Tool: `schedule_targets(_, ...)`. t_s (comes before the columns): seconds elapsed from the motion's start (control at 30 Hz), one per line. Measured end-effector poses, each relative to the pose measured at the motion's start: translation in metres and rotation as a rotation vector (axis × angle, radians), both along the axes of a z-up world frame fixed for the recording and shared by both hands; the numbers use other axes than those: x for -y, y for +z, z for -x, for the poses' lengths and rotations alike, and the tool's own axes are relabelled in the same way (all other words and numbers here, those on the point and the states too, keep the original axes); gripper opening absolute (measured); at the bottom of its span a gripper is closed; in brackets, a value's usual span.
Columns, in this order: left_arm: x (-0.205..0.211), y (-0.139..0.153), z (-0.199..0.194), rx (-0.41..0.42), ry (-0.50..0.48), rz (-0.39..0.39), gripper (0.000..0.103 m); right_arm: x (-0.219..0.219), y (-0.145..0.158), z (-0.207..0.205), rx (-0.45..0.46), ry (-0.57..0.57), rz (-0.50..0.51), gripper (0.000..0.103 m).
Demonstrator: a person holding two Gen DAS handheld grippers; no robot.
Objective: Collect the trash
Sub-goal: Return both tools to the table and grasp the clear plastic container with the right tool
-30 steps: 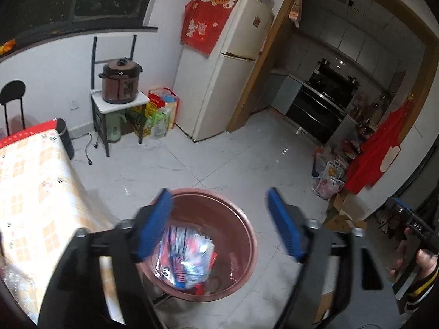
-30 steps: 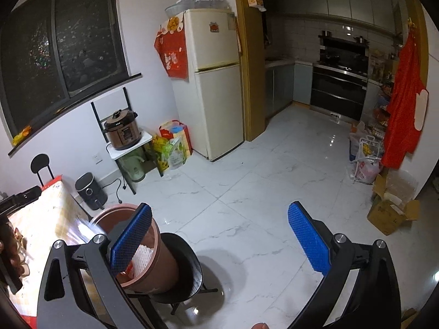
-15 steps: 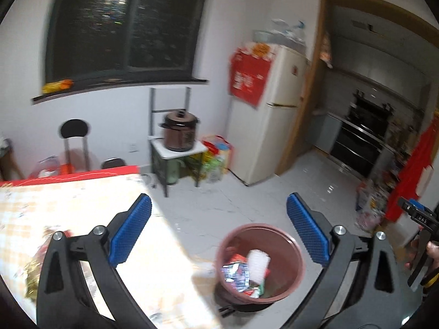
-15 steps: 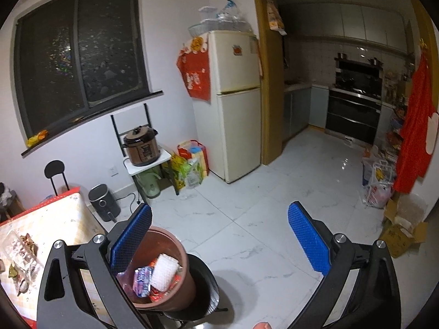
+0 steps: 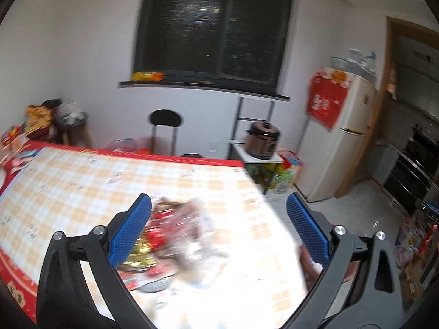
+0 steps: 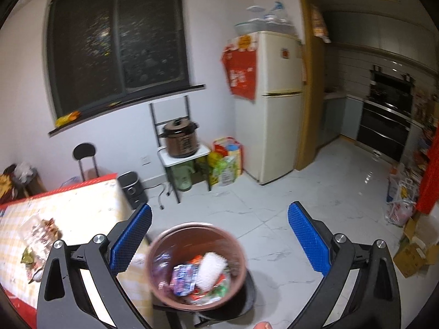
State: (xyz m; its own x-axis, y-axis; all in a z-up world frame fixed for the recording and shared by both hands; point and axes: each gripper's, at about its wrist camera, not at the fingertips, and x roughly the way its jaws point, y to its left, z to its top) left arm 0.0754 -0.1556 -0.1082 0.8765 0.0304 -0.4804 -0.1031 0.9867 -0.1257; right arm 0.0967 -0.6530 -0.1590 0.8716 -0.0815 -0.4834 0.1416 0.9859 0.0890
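1. Left wrist view: the left gripper (image 5: 218, 227) stands spread wide, nothing between its blue pads (image 5: 129, 230).
2. Below and between its fingers lies a blurred trash pile (image 5: 175, 230) on the checked table (image 5: 82, 181).
3. Right wrist view: the right gripper (image 6: 219, 235) gapes empty too.
4. Between and below its fingers sits the brown bin (image 6: 196, 266), wrappers (image 6: 197, 277) inside, beside the table's edge.

Desk (image 5: 82, 181) bare toward its far edge; wrapper heap (image 5: 175, 227) crowds the near edge; bin (image 6: 196, 266) mouth unobstructed.
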Motion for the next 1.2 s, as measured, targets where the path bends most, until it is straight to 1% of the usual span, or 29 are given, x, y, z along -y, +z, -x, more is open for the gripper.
schedule_targets(0.1,-0.045,-0.005,0.02,0.005,0.042,0.014,0.097,-0.048,0.004,-0.005,-0.007,0.052,0.014,0.098)
schedule_targets(0.23,-0.108,-0.01,0.038,-0.001,0.093,0.036,0.097,-0.13,0.013,-0.01,-0.015,0.159,0.022,0.098)
schedule_targets(0.33,-0.157,-0.019,0.052,-0.012,0.129,0.049,0.097,-0.182,0.014,-0.014,-0.028,0.205,0.047,0.098)
schedule_targets(0.43,-0.199,-0.027,0.06,-0.029,0.155,0.055,0.097,-0.232,0.012,-0.014,-0.036,0.258,0.035,0.098)
schedule_targets(0.6,-0.269,-0.033,0.071,-0.034,0.194,0.054,0.097,-0.312,-0.002,-0.02,-0.087,0.327,0.041,0.098)
schedule_targets(0.8,-0.342,-0.03,0.09,-0.045,0.27,0.03,0.097,-0.387,-0.025,-0.026,-0.142,0.399,0.038,0.098)
schedule_targets(0.97,-0.385,-0.034,0.1,-0.07,0.327,0.012,0.097,-0.427,-0.048,-0.038,-0.209,0.452,-0.001,0.098)
schedule_targets(1.03,-0.395,-0.037,0.103,-0.078,0.344,0.023,0.097,-0.442,-0.056,-0.045,-0.23,0.463,0.027,0.098)
schedule_targets(1.1,-0.405,-0.043,0.105,-0.086,0.357,0.037,0.097,-0.46,-0.065,-0.051,-0.237,0.465,0.078,0.098)
schedule_targets(1.2,-0.412,-0.052,0.104,-0.105,0.364,0.053,0.097,-0.48,-0.08,-0.063,-0.254,0.483,0.108,0.098)
